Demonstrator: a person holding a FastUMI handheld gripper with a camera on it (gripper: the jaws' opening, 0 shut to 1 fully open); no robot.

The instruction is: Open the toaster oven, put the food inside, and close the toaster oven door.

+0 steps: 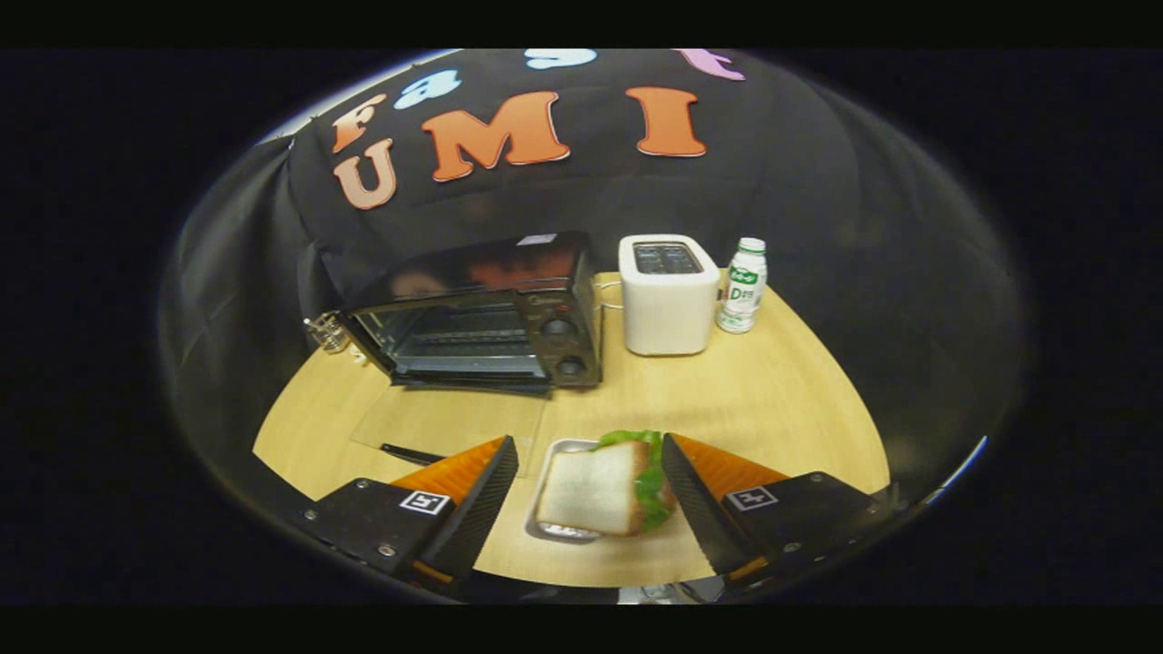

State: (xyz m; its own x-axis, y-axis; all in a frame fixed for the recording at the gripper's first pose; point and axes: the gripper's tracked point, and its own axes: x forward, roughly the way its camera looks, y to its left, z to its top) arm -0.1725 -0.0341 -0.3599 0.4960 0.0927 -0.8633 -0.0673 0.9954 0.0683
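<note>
The gripper (589, 486) is spread wide, its two fingers (472, 509) standing to either side of the sandwich (604, 490) without pressing on it. The right finger looks to be touching or nearly touching the lettuce edge; I cannot tell which. The sandwich, white bread with green lettuce along one side, lies in a small metal tray (551, 463) on the tabletop (763, 400), between the fingers.

Beyond the fingers, well apart from the tray, stands the oven (482, 318). Its glass door (445, 425) looks already dropped flat toward the tray, with the rack and cavity showing, so the opening step seems done and the grasp of the food is the step in hand.

To do it well, I would centre the sandwich between the fingers first, since it sits closer to the right one, then close gently. Bread crushes, and lettuce may slide out under a hard squeeze. Gripping low across the bread faces, clear of the tray rim, should keep the tray from lifting with it. The carry then needs to go over the lowered door and level onto the rack.

Right of the oven stand a white toaster (668, 295) and a bottle (743, 286), out of the way. A small glass object (329, 333) sits left of the oven.
</note>
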